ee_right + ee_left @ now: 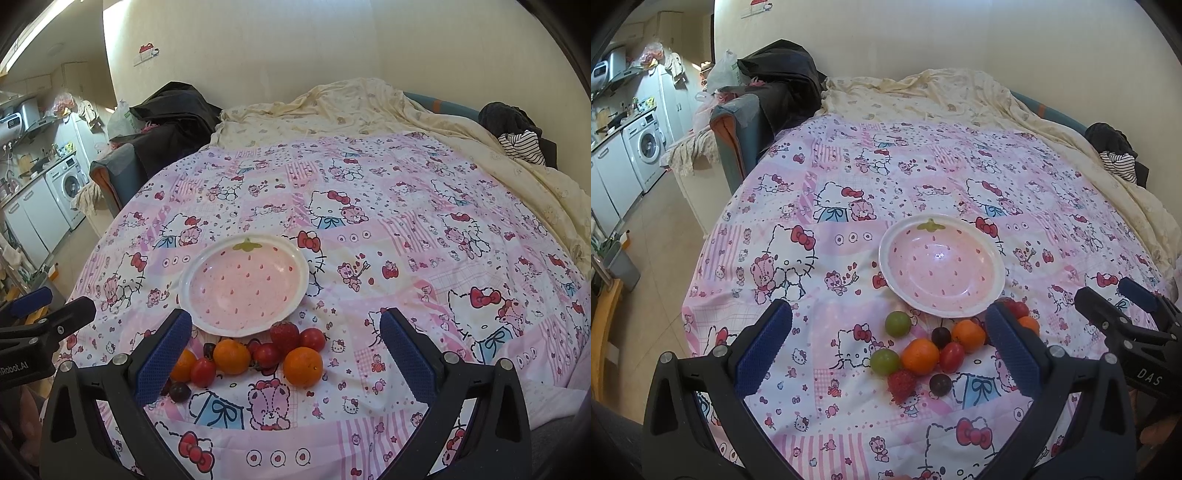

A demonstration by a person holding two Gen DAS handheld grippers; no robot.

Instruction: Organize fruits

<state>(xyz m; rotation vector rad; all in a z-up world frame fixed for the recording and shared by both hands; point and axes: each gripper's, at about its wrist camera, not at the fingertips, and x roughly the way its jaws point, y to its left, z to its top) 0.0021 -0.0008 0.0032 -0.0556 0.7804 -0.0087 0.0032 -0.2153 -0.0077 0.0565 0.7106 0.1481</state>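
Fruits (923, 350) sit clustered on the Hello Kitty sheet (849, 177), touching the strawberry plate's (993, 295) near rim; row runs left-right: oranges, tomatoes, grapes, strawberries. My left gripper (890, 343) and right gripper (286, 350) both gape wide, holding nothing.

The left tongs (44, 310) are cut off by the frame edge.

Left gripper (888, 341) held low and level, blue-padded fingers (764, 347) spread wide apart, nothing between them, right gripper (286, 352) alongside at the same height, fingers (408, 356) likewise wide apart and empty, both pointing forward
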